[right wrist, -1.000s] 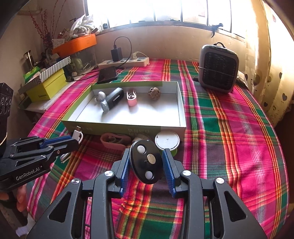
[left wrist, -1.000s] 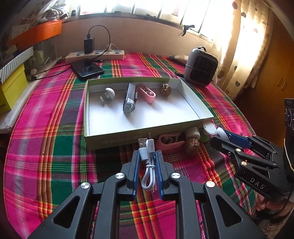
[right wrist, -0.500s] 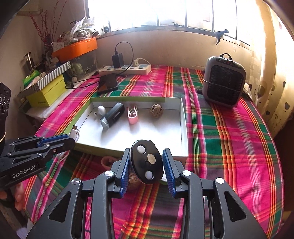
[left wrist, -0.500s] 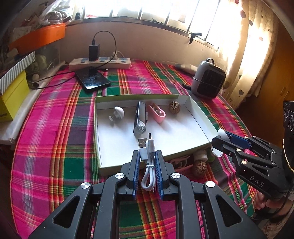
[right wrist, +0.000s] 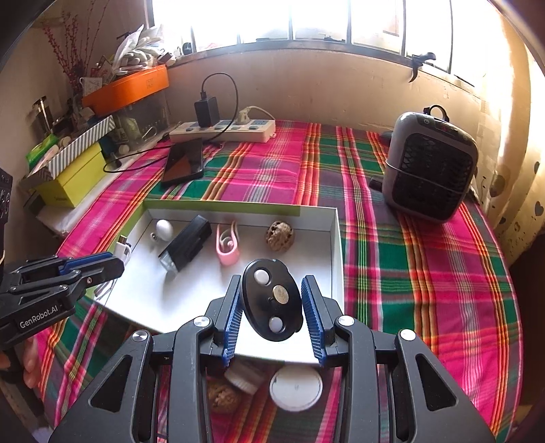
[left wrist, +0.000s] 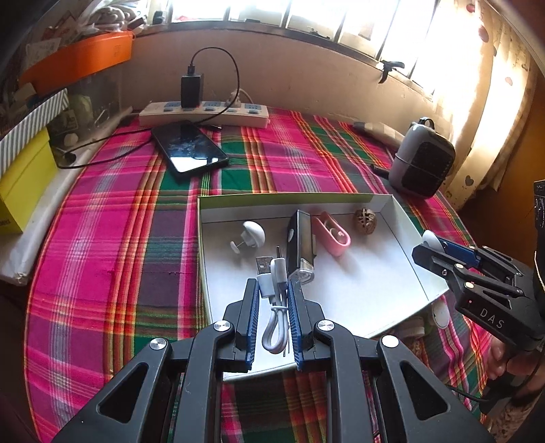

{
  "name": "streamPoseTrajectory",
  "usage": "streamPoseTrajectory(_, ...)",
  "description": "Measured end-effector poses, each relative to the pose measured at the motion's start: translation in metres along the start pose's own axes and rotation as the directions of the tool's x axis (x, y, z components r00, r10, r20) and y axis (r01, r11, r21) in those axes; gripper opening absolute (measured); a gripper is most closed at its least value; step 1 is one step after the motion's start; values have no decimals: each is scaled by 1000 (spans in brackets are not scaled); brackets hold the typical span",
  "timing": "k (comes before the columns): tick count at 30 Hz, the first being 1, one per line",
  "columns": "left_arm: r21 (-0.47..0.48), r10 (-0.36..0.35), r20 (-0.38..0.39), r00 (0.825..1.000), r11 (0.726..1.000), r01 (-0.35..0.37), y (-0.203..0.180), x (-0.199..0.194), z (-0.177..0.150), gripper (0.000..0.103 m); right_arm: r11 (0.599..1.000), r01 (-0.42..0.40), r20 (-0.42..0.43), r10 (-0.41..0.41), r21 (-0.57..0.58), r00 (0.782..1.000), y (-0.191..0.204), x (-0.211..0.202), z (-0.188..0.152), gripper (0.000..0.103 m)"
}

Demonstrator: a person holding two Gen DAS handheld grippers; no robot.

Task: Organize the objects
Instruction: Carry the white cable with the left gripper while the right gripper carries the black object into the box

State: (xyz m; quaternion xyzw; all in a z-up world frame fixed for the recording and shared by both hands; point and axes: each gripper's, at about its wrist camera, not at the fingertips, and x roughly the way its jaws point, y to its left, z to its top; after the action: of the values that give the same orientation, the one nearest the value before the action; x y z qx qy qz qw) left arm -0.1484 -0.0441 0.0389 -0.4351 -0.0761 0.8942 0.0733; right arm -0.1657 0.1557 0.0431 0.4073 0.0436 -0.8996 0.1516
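Left tool (left wrist: 272, 300) pinches a white cable (left wrist: 274, 296); right tool (right wrist: 272, 306) pinches a black oval gadget (right wrist: 271, 300). Both hover over the box (right wrist: 335, 245); dropped cable could snag the flashlight (left wrist: 299, 245).

Sun is pouring through the barred window (right wrist: 306, 20), washing out the panes. A tan wall (right wrist: 323, 85) is running below the sill. A heart-print curtain (left wrist: 490, 102) is glowing on the right. The plaid tablecloth (right wrist: 425, 272) is catching warm light, and cluttered shelves (right wrist: 85, 112) are sitting shadowed on the left.
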Motion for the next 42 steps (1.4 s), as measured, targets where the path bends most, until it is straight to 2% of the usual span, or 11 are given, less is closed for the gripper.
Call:
streamPoseTrajectory(16,3,34,-49,998,999,-34,9,34,12,15,1000,18,-82,-18,-2,996,-12,48,13,36)
streamPoseTrajectory(27,30,34,-55,998,999,-33,4,46,19,15,998,50,-99,-52,-24,994,-14,65,19,36)
streamPoseTrajectory(30,56,60,-46,997,997,-57,0,48,19,15,998,50,-99,-53,-28,994,-13,67,20,36)
streamPoseTrajectory(42,62,67,-46,997,996,-64,1,51,22,15,998,44,-105,-48,-37,993,-8,74,20,36)
